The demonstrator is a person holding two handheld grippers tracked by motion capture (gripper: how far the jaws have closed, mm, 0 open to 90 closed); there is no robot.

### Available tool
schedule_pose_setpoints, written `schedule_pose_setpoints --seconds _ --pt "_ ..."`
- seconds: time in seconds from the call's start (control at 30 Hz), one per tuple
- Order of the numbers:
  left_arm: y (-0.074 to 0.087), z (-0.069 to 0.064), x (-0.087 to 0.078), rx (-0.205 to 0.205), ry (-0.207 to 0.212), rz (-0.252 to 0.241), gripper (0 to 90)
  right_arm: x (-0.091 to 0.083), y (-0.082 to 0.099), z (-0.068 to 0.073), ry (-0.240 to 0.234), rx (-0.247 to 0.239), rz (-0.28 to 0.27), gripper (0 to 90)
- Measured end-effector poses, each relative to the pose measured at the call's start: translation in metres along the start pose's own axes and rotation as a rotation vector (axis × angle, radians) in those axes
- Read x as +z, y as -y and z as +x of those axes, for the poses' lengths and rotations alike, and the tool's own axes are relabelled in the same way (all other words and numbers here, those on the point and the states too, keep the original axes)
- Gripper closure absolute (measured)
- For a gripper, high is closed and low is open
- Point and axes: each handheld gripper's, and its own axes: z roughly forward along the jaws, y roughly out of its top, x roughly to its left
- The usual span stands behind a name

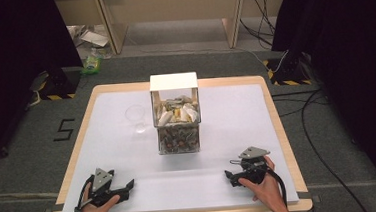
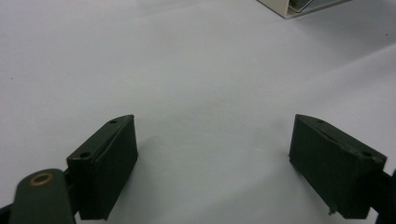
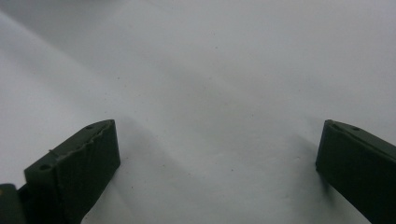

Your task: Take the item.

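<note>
Item: clear square-sided container with a white lid, packed with pale and brown pieces in two layers; stood mid-table, ahead of and between both tools, well apart from each. Clear plastic cup stood just beside its left wall, probably staged to receive contents. Left gripper rested near the table's front edge, jaws wide, nothing between them; right gripper likewise, apparently a ready stance. White table cover. No brand legible; a black "5" marked the floor.

- Your left gripper has matt black plastic pads.
- The table shows a pale wood rim under matt white sheeting.
- The clear cup looks glossy.
</note>
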Motion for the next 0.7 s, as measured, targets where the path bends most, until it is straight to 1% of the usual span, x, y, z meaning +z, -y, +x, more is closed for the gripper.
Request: schedule_pose_setpoints --seconds 0.2,0.27,0.33,0.43,0.53,0.63,0.7 --pt "-0.001 0.0 0.0 -0.001 -0.007 0.009 15.2 0.0 0.0 0.0 -0.001 0.004 0.001 0.3" --pt "-0.002 0.0 -0.001 -0.006 -0.008 0.004 16.4 0.0 0.0 0.0 -0.001 0.001 0.0 0.3" --pt "-0.003 0.001 -0.002 -0.002 -0.008 0.006 18.3 0.0 0.0 0.0 -0.001 0.001 0.0 0.3" --pt "-0.006 0.001 -0.006 -0.013 0.014 -0.011 19.0 0.0 0.0 0.0 0.0 0.0 0.0 0.3" --pt "-0.012 0.0 -0.011 -0.018 0.028 -0.031 18.8 0.0 0.0 0.0 -0.001 0.004 0.001 0.3" --pt "-0.018 -0.006 -0.014 -0.001 0.045 -0.048 18.8 0.0 0.0 0.0 -0.001 0.002 0.0 0.3" --pt "-0.023 -0.01 -0.016 0.01 0.066 -0.062 18.8 0.0 0.0 0.0 -0.001 0.002 0.0 0.3"
